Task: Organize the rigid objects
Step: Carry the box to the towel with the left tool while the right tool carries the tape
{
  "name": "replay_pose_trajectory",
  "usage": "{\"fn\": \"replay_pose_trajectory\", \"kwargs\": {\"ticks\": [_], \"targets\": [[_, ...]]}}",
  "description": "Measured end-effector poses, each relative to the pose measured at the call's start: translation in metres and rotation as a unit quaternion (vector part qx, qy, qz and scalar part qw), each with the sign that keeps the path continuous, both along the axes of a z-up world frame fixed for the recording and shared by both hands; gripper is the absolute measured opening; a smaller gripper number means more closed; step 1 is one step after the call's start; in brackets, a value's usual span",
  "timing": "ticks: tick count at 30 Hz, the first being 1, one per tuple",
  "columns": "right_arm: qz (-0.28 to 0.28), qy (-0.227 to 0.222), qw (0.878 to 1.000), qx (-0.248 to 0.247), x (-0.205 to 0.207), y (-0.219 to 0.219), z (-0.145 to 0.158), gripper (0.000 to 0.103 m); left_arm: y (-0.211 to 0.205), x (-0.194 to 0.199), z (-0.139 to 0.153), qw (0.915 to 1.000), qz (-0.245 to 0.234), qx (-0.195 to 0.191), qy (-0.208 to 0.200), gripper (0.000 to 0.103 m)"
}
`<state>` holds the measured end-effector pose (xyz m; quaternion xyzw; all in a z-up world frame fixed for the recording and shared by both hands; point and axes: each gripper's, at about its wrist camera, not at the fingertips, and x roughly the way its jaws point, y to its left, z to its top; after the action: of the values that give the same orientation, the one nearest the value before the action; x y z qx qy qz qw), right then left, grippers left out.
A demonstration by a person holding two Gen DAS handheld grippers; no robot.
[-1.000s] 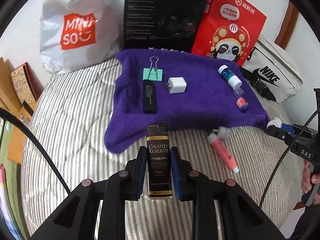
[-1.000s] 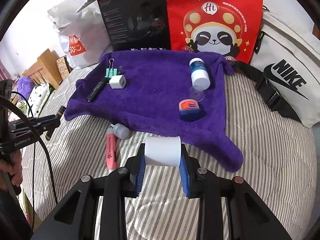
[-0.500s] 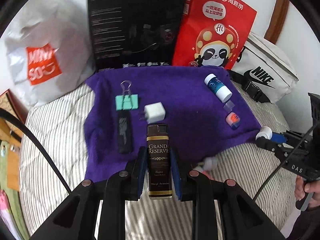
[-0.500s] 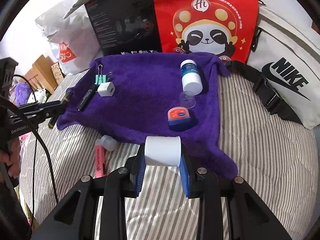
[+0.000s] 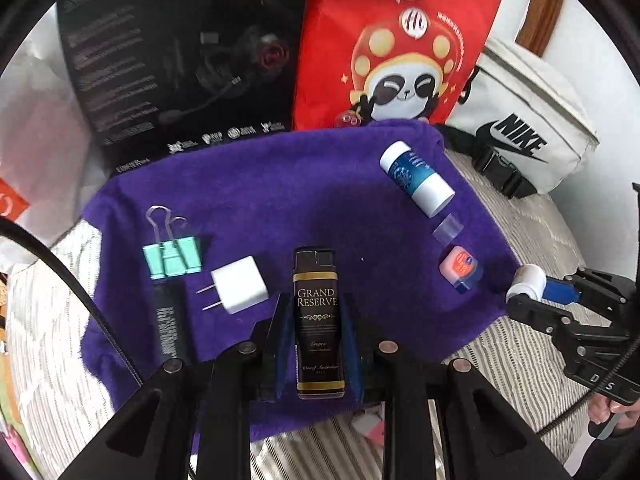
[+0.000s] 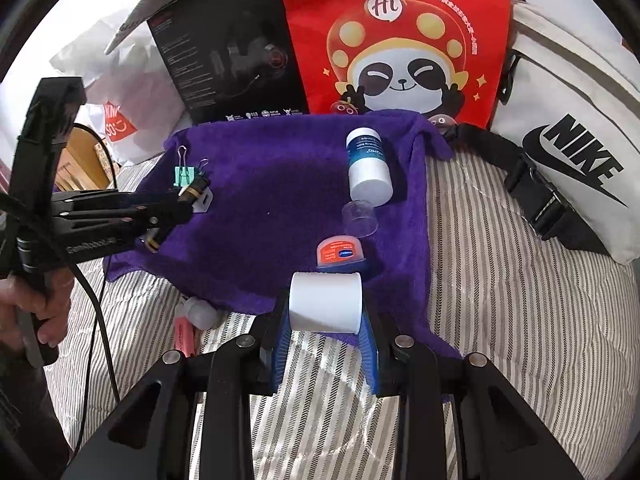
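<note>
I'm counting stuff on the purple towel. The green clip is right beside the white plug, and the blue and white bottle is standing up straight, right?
Almost. The blue and white bottle is lying on its side on the purple towel, not standing; both wrist views show it. The green clip is beside the white plug.

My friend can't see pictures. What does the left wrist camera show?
The left gripper holds a black lighter with gold lettering in its jaws above a purple towel. On the towel lie a mint-green binder clip and a white plug adapter.
</note>
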<state>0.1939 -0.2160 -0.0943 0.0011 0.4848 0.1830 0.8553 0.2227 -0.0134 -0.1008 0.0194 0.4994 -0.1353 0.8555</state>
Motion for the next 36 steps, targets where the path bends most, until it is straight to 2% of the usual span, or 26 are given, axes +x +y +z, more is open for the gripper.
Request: {"fn": "replay_pose_trajectory", "kwargs": {"ticks": [9,19,28,33,36], "targets": [[0.003,0.002,1.000,-0.004,0.008,0.003,-0.004,0.031,0.012,0.003,-0.023,0.9997,0.003,0.012,0.019,0.023],[0.008,-0.001,1.000,-0.009,0.015,0.014,-0.004,0.031,0.032,-0.005,-0.030,0.9996,0.010,0.009,0.025,0.023],[0.001,-0.003,1.000,-0.021,0.018,0.013,-0.001,0.031,0.023,-0.007,-0.030,0.9992,-0.001,0.037,0.016,0.023],[-0.003,0.001,1.000,-0.027,0.020,0.012,-0.003,0.031,0.016,-0.008,-0.030,0.9991,-0.013,0.035,0.021,0.040],[-0.006,0.002,1.000,-0.026,0.021,0.010,-0.004,0.031,0.017,-0.010,-0.028,0.9990,-0.008,0.036,0.023,0.041]]}}
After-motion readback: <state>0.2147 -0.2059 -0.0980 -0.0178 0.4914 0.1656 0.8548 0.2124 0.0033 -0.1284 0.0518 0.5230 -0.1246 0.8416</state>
